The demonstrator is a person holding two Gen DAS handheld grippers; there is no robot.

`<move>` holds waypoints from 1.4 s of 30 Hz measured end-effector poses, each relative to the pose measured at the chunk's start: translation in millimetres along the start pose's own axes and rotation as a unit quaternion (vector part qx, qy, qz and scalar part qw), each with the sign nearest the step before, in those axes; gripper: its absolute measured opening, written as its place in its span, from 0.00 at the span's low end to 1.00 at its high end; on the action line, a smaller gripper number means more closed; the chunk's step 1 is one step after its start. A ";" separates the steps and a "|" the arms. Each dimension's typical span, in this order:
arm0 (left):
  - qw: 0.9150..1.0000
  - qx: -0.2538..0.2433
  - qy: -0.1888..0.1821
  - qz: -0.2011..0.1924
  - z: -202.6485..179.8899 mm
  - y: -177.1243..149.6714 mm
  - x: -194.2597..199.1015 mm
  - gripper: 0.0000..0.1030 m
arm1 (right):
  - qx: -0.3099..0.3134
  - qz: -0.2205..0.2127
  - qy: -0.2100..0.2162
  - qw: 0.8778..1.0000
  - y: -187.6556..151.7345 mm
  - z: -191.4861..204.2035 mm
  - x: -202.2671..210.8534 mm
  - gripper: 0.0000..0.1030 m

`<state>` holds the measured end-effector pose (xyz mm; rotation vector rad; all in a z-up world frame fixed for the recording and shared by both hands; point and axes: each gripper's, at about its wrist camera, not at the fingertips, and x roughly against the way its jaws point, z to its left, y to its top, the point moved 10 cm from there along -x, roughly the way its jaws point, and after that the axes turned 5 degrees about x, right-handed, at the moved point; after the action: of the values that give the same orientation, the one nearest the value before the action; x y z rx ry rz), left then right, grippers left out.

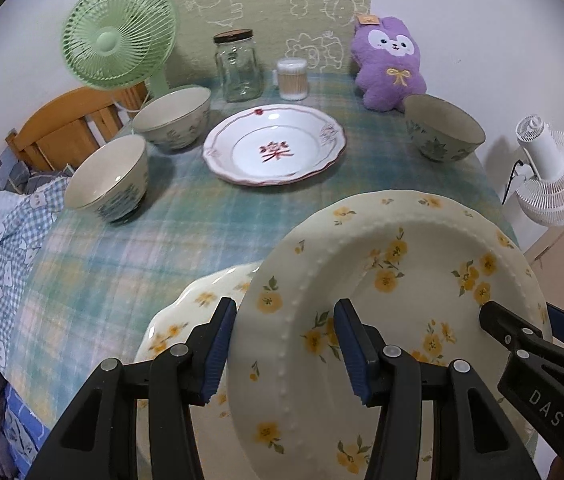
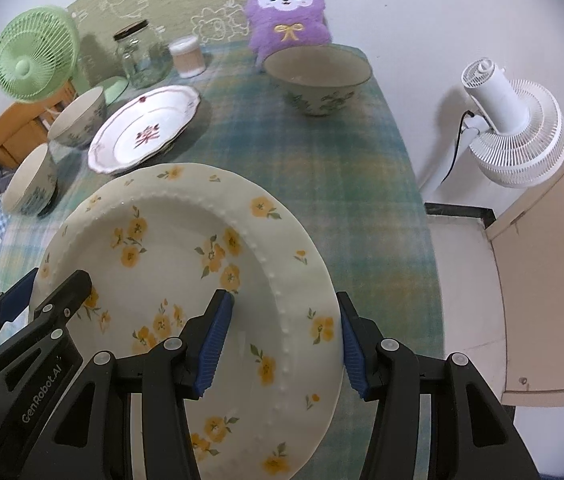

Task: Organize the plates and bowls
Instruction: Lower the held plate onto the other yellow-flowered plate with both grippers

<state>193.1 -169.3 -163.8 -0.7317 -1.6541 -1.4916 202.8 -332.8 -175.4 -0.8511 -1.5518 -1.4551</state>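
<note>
Nearest to me is the yellow-flowered plate (image 1: 386, 320), lifted off the checked tablecloth (image 1: 129, 248) and tilted. My left gripper (image 1: 286, 354) clamps its left rim, one blue pad under the rim and one on the inner face. My right gripper (image 2: 282, 344) clamps the opposite rim the same way, so the plate hangs between my two tools. Both point steeply down at the table. Under the plate's left edge lies a second flowered plate (image 1: 185, 312). Beyond, from left to right, stand two bowls (image 1: 109, 180), a white plate with a red character (image 1: 275, 146) and another bowl (image 1: 444, 128), all well apart from what I hold.
</note>
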 end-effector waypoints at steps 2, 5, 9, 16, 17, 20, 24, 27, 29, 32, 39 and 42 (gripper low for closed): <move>1.000 -0.002 0.000 0.003 6.7 -6.2 0.5 0.49 | 0.001 0.000 -0.003 1.000 -6.5 8.1 1.1 0.53; 1.000 -0.005 0.000 0.007 15.6 -14.3 0.6 0.49 | 0.001 0.002 -0.006 1.000 -16.7 19.8 2.3 0.53; 1.000 -0.007 -0.003 0.013 28.0 -26.1 -0.5 0.49 | 0.000 0.006 -0.010 1.000 -27.6 31.9 2.6 0.53; 1.000 -0.010 -0.005 0.024 44.5 -40.9 -6.2 0.50 | -0.002 0.013 -0.014 1.000 -42.5 49.8 0.0 0.53; 1.000 -0.009 -0.005 0.026 47.2 -42.9 -7.7 0.50 | -0.001 0.014 -0.015 1.000 -43.6 52.2 -0.5 0.53; 1.000 -0.007 -0.005 0.030 53.5 -47.3 -9.9 0.50 | 0.002 0.016 -0.015 1.000 -45.9 59.1 -3.5 0.53; 0.999 -0.007 -0.007 0.036 60.5 -50.1 -15.2 0.50 | 0.006 0.023 -0.017 1.000 -47.9 66.4 -8.5 0.53; 0.999 -0.007 -0.010 0.041 62.6 -52.6 -19.2 0.50 | 0.007 0.027 -0.020 0.999 -48.4 69.5 -11.4 0.53; 0.999 -0.009 -0.011 0.041 63.2 -53.4 -20.9 0.50 | 0.009 0.029 -0.023 0.999 -48.2 70.7 -12.9 0.53; 0.999 -0.015 -0.011 0.037 62.6 -51.6 -22.6 0.50 | 0.009 0.032 -0.027 0.999 -48.7 70.4 -14.9 0.53; 0.999 -0.024 -0.003 0.026 60.9 -48.5 -25.0 0.53 | 0.007 0.037 -0.035 0.999 -48.0 70.0 -20.9 0.53; 0.999 -0.038 0.000 0.026 58.4 -49.3 -25.7 0.55 | -0.001 0.037 -0.033 0.999 -47.3 68.4 -21.9 0.53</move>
<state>156.2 -116.9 -212.7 -0.8109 -1.5741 -1.5246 161.8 -268.3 -215.1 -0.9576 -1.5510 -1.3879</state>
